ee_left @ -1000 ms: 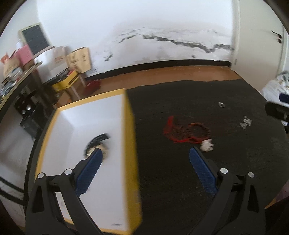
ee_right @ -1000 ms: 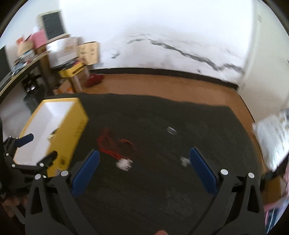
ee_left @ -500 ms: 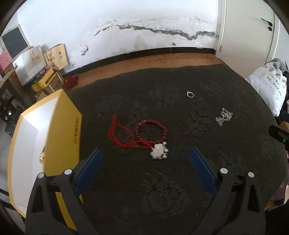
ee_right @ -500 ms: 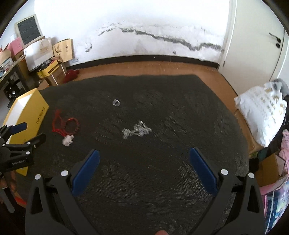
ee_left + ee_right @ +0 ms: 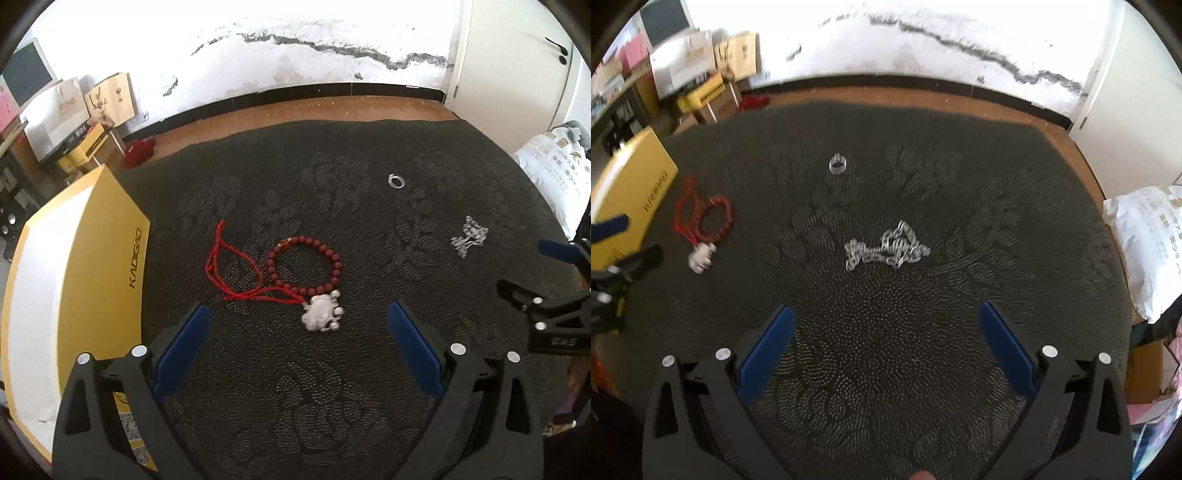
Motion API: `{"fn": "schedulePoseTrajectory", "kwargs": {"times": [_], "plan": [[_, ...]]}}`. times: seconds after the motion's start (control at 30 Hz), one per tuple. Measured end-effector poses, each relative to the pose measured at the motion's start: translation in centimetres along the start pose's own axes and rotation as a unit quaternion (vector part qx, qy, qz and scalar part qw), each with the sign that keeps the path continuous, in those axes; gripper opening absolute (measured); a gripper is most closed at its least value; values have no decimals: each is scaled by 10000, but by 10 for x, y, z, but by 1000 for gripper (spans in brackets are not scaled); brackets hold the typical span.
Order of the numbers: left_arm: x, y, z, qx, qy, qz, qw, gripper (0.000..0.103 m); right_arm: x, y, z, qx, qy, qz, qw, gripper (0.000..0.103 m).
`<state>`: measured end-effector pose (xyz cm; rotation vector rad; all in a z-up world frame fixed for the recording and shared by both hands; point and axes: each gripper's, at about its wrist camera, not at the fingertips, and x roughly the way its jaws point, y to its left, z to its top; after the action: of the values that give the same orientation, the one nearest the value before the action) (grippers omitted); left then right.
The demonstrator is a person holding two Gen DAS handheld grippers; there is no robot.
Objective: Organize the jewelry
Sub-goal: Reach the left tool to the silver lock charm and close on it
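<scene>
Dark patterned cloth is covering the surface [image 5: 295, 406], where the jewelry is lying. The left hand-held gripper [image 5: 297, 345] is hovering with its jaws wide apart just short of the bead bracelet [image 5: 304, 264], red cord [image 5: 236, 269] and silver charm [image 5: 321, 314]. The right hand-held gripper [image 5: 886, 343], equally spread and empty, is facing the silver chain [image 5: 886, 249], with the ring [image 5: 837, 163] beyond it. A yellow box [image 5: 74, 295] is sitting at the left.

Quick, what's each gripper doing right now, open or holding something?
Left gripper: open, empty, above the red bead bracelet.
Right gripper: open, empty, above the silver chain.
</scene>
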<state>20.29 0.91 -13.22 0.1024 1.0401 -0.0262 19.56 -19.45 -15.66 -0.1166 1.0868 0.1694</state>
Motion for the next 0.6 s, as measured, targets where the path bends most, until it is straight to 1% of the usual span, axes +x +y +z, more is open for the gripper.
{"fn": "schedulePoseTrajectory", "kwargs": {"times": [0.07,0.13,0.2,0.33,0.43,0.53,0.6], "plan": [[6,9,2,-101,52,-25,9999,94,8,2,1,-38,118,-44,9999,96],[15,18,5,-276,123,-131,9995,94,10,3,3,-15,108,-28,9999,96],[23,21,6,-326,277,-207,9989,94,12,3,5,-16,98,-37,9999,96],[30,17,-3,-405,406,-244,9981,94,20,3,4,-8,202,-37,9998,96],[44,6,-13,-413,611,-338,9967,94,24,0,2,-70,277,-83,9996,96],[57,-5,-17,-434,663,-189,9967,94,25,-5,2,-18,302,-81,9995,96],[67,-11,-16,-435,682,3,9967,94,23,-7,3,4,269,-66,9996,96]]}}
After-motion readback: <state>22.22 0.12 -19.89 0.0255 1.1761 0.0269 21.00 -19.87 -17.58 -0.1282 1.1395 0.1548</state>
